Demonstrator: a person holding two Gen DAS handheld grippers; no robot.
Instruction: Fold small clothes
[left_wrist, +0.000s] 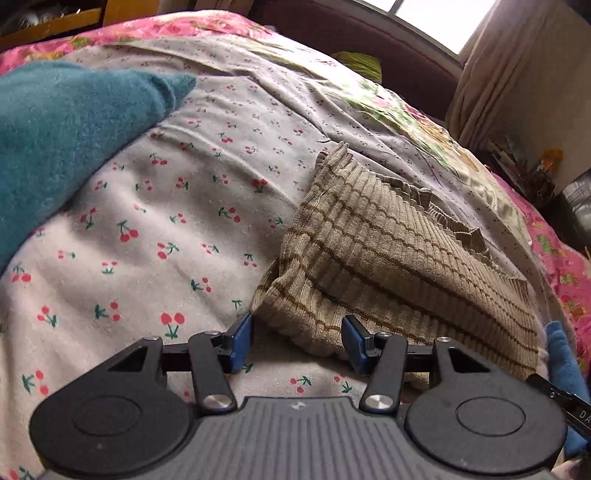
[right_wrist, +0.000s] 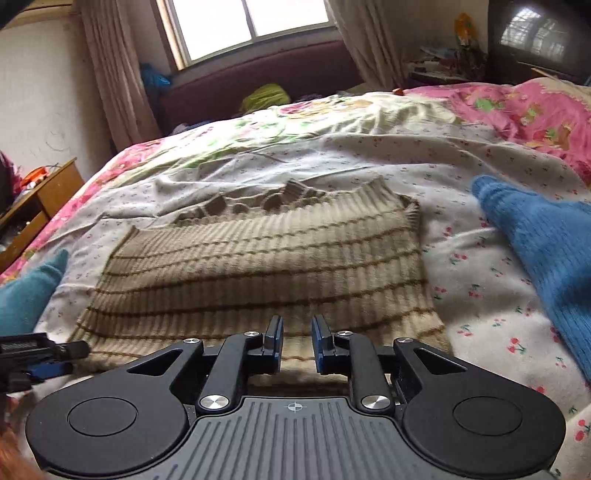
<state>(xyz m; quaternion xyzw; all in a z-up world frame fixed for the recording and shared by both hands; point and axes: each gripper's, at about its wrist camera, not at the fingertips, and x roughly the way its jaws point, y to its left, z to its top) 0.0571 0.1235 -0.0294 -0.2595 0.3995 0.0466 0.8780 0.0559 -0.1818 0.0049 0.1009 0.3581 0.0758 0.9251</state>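
Far left on the bed, a teal knit garment (left_wrist: 62, 136) lies bunched on the cherry-print sheet (left_wrist: 147, 236). Next over, my left gripper (left_wrist: 297, 343) hangs just above the sheet, jaws set moderately wide and holding nothing; the near left corner of the folded beige striped sweater (right_wrist: 258, 266) sits between the two blue pads (left_wrist: 242, 334), but they do not press on it. The sweater lies flat mid-bed, ribbed, brown stripes running across, sleeve edges rumpled along its far side. My right gripper (right_wrist: 297, 343) hovers over the sweater's near hem, jaws narrow and parted, nothing pinched. To the right, a blue knit garment (right_wrist: 546, 251) lies on the sheet, apart from the sweater. Pink floral quilt (right_wrist: 517, 110) at the far right edge; window (right_wrist: 251, 22) and curtains beyond.
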